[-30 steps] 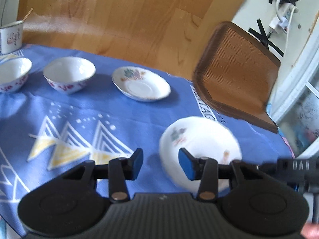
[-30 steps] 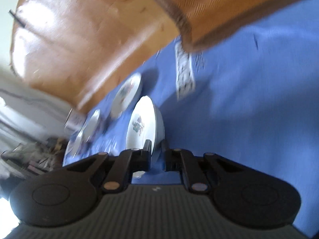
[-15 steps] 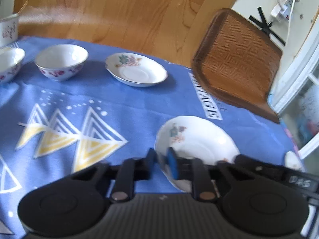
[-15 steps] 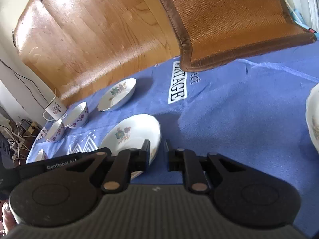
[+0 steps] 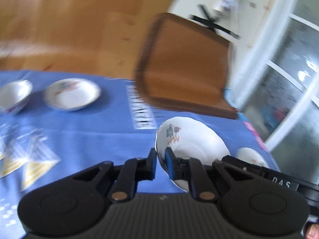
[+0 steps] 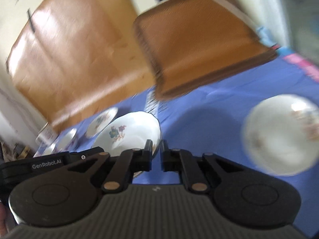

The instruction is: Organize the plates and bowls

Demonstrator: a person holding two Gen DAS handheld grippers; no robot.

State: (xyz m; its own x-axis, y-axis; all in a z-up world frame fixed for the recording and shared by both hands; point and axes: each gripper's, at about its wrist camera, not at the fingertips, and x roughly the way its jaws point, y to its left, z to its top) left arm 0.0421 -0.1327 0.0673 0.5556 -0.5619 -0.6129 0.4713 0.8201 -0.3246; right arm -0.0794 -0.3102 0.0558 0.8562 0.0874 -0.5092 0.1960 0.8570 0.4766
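Note:
A white floral plate [image 5: 191, 143] is pinched at its rim on both sides. My left gripper [image 5: 160, 160] is shut on its left edge and my right gripper [image 6: 156, 152] is shut on its right edge [image 6: 129, 133]. The plate hangs tilted above the blue tablecloth [image 5: 89, 135]. A second floral plate [image 6: 283, 137] lies on the cloth at the right; part of it shows in the left wrist view [image 5: 251, 157]. A third plate [image 5: 72, 93] and a bowl [image 5: 14, 95] sit at the far left.
A brown chair seat [image 5: 185, 65] stands at the table's far edge. Bowls [image 6: 65, 139] and a mug [image 6: 46, 133] sit at the far left of the table. A glass door [image 5: 289, 79] is at the right. Both views are motion-blurred.
My left gripper closed on the plate's left rim. Both grippers lifted the plate off the cloth and carried it right, toward the plate at the right.

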